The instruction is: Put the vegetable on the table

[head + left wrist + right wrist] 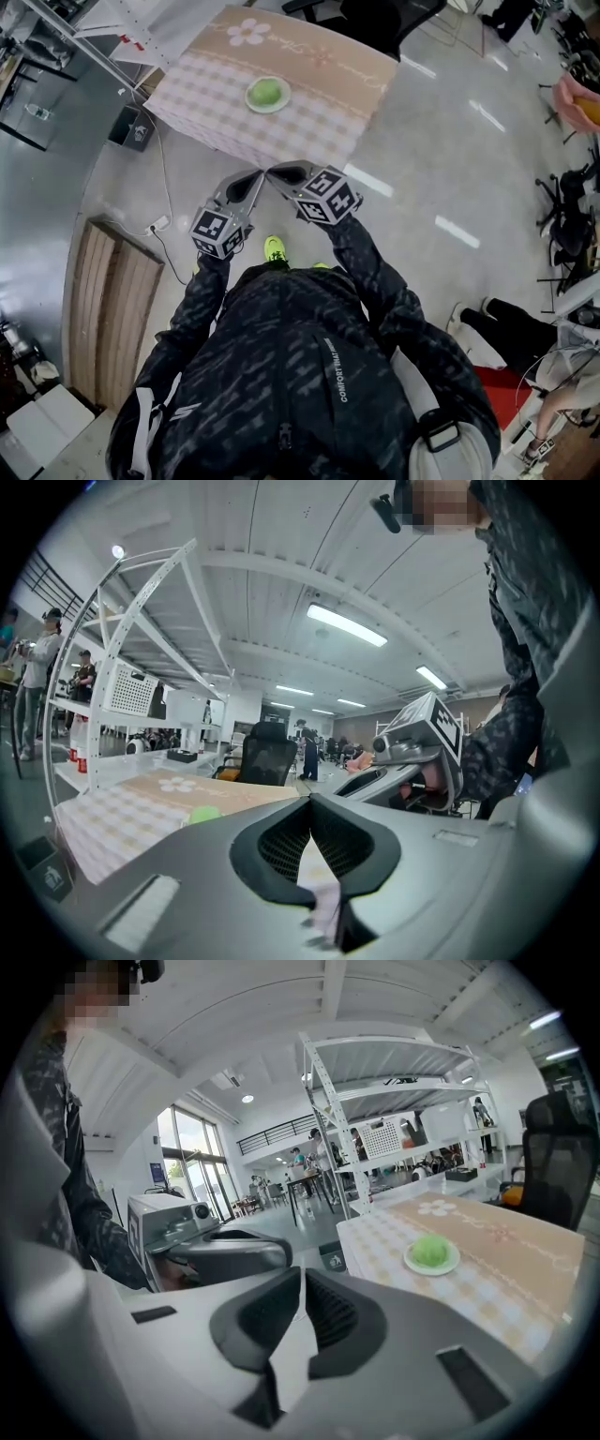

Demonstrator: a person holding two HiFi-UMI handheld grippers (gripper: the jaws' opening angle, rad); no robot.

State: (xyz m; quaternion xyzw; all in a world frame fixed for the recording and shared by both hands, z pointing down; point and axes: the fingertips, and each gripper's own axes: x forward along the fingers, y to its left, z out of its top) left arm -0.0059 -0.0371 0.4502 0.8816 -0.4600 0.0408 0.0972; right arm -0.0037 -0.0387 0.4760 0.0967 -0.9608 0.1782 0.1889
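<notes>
Left gripper [309, 803]: fingers [281, 841] pressed together, nothing between them, touching nothing.
Right gripper [302, 1279]: fingers [337, 1321] closed tip to tip, empty.
Position: both grippers are in the air side by side, tips near each other, just short of the surface [319, 84].
Vegetable [267, 92]: green and round, on a pale plate [284, 104] mid-surface, well apart from both grippers.

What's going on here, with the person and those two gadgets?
A person stands on the floor holding a gripper in each hand. The left gripper and right gripper are both shut and empty, held side by side short of the table. On its checked cloth a green vegetable sits on a small plate, untouched.
</notes>
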